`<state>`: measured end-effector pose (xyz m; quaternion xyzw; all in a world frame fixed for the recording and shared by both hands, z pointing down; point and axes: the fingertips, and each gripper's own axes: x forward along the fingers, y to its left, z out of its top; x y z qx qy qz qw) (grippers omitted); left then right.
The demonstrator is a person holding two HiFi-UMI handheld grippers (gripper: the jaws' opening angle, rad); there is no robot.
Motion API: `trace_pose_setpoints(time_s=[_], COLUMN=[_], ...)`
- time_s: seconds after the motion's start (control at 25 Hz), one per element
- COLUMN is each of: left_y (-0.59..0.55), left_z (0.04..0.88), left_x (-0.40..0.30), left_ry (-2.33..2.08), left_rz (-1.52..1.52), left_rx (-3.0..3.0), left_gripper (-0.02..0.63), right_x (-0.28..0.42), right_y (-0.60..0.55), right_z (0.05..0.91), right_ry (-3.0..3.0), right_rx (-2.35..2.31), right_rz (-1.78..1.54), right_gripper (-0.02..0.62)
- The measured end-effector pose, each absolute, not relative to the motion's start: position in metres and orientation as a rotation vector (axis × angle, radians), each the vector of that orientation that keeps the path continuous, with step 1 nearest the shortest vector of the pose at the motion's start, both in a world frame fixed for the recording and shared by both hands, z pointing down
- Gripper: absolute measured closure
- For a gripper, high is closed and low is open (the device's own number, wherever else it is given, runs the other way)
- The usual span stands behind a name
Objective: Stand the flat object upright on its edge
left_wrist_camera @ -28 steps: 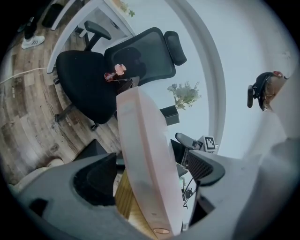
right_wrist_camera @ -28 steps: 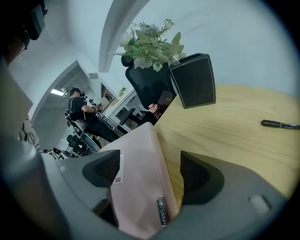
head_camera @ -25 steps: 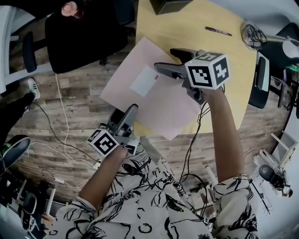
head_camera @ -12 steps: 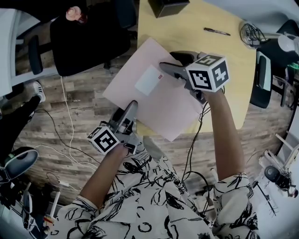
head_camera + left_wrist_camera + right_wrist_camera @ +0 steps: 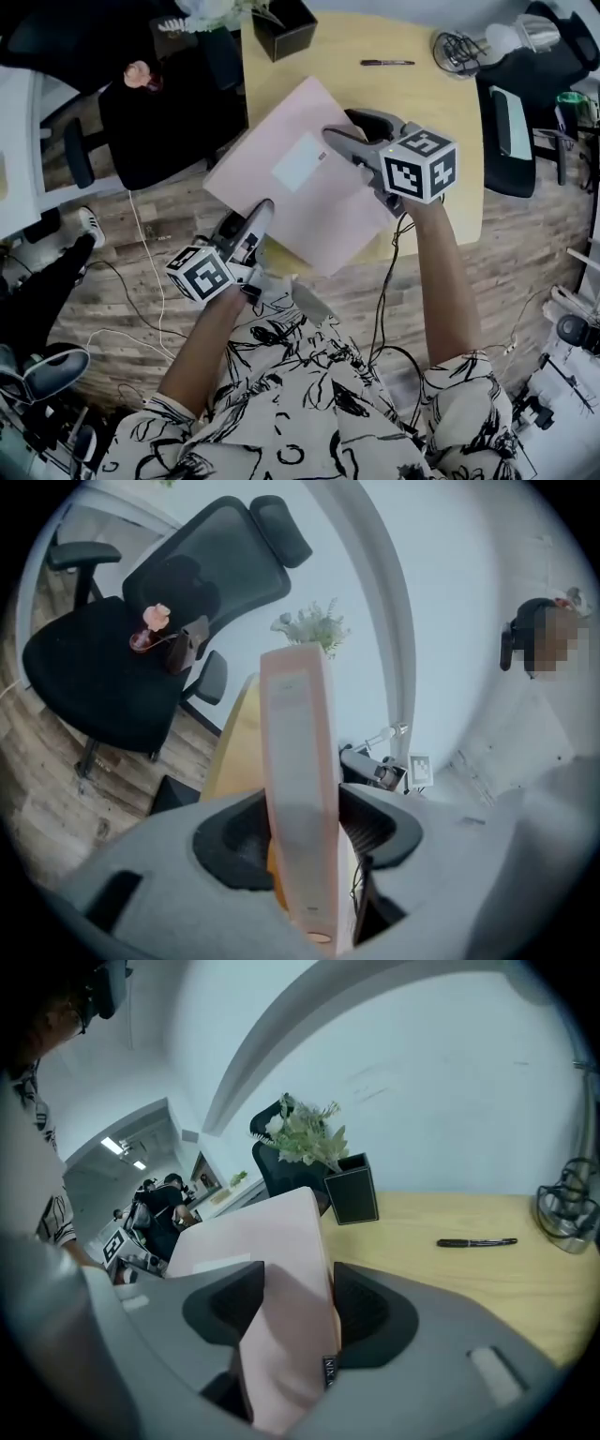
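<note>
A flat pink folder (image 5: pixel 309 202) with a white label (image 5: pixel 298 162) lies tilted over the near-left edge of the yellow table (image 5: pixel 441 122). My left gripper (image 5: pixel 259 210) holds its near edge. In the left gripper view the folder (image 5: pixel 295 742) stands edge-on between the pads of the left gripper (image 5: pixel 302 832), whose jaws are closing onto it. My right gripper (image 5: pixel 342 127) grips the folder's far right edge. In the right gripper view the pink cover (image 5: pixel 281 1269) fills the gap between the jaws of the right gripper (image 5: pixel 298 1309).
A black pen (image 5: pixel 386 63) lies on the table's far side, also in the right gripper view (image 5: pixel 476 1242). A black planter (image 5: pixel 286 26) stands at the back edge and a wire holder (image 5: pixel 457 49) at the back right. A black office chair (image 5: pixel 159 112) stands left of the table.
Both grippers have stayed at the folder's edges, the left one drawing slightly further in under its near edge. The folder has hardly moved on the table.
</note>
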<state>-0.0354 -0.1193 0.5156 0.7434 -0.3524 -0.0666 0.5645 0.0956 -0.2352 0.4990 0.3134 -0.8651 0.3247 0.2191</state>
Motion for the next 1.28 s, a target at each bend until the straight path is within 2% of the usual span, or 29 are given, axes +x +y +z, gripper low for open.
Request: trace_pose_setpoints(time_s=[0.44,0.8,1.28], left_y=[-0.157,-0.181,-0.173], left_z=[0.451,0.393,0.354], left_x=[0.006,0.056,0.117], left_ry=[-0.627,-0.364,-0.064], left_rz=[0.118,0.185,0.228], left_rx=[2.108,2.447,2.842], left_gripper=[0.399,0.407,0.408], right_x=[0.169,0.228,0.282], right_y=[-0.214,-0.188,-0.13], right_z=[0.434,0.377,0.356], right_ry=[-2.454,-2.498,-2.386], right_rx=[1.356,1.731,2.062], right_rz=[0.82,0.637,0.407], right_gripper=[0.367,0.368,0.376])
